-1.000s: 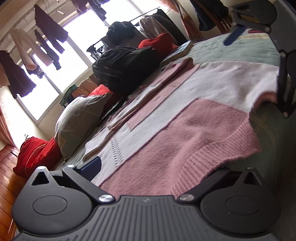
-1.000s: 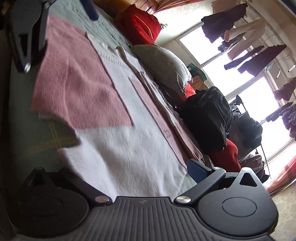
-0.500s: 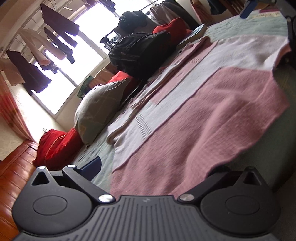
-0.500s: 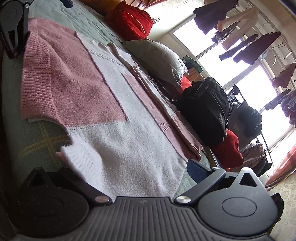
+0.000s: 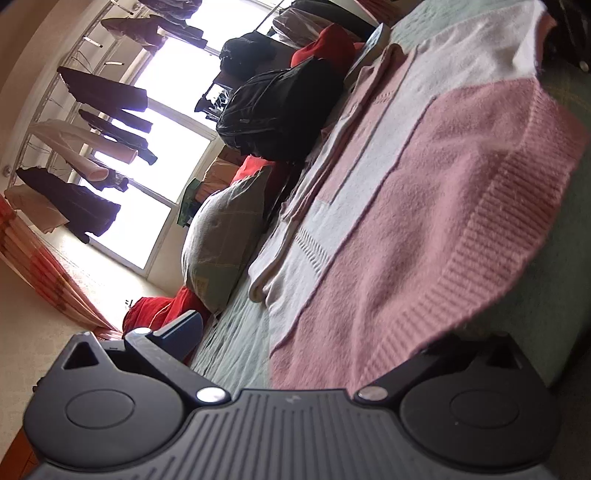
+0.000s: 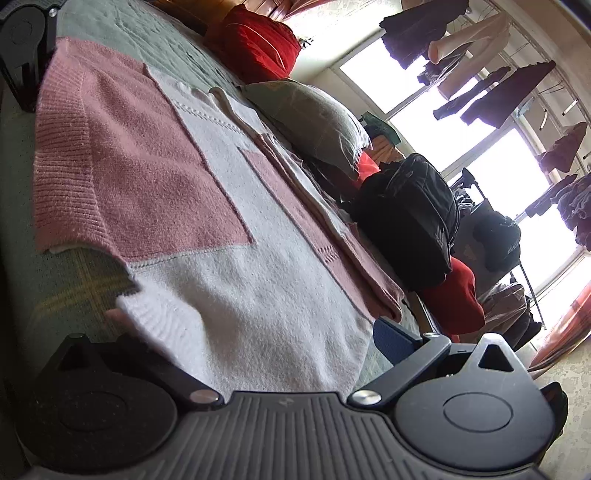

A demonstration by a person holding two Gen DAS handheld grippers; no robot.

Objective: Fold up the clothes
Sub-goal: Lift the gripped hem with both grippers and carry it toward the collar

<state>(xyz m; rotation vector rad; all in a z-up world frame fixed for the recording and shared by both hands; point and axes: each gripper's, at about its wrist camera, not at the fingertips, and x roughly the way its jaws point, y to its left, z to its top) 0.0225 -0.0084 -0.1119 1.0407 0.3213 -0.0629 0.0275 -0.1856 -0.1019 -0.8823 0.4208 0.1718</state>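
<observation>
Since a second ago both grippers have lifted the sweater's (image 5: 424, 206) hem off the bed (image 6: 44, 280); it fills both frames' centres. Left gripper (image 5: 314, 354) pinches pink ribbing, right gripper (image 6: 266, 354) white. Soft, light knit: best held by the ribbing

The sweater (image 6: 207, 206) shows pink and white blocks with ribbed hems, lying on a pale green quilt (image 6: 110, 22) beside a black backpack (image 6: 410, 218) and red cushion (image 6: 255, 40).

sweater (image 5: 424, 206): fuzzy pink-and-white knit, ribbed hem | bedspread (image 6: 122, 33): matt green quilted cloth | backpack (image 6: 410, 218): black woven fabric, slight sheen | left gripper (image 5: 314, 347): matt ribbed black plastic, shiny metal rivets
</observation>
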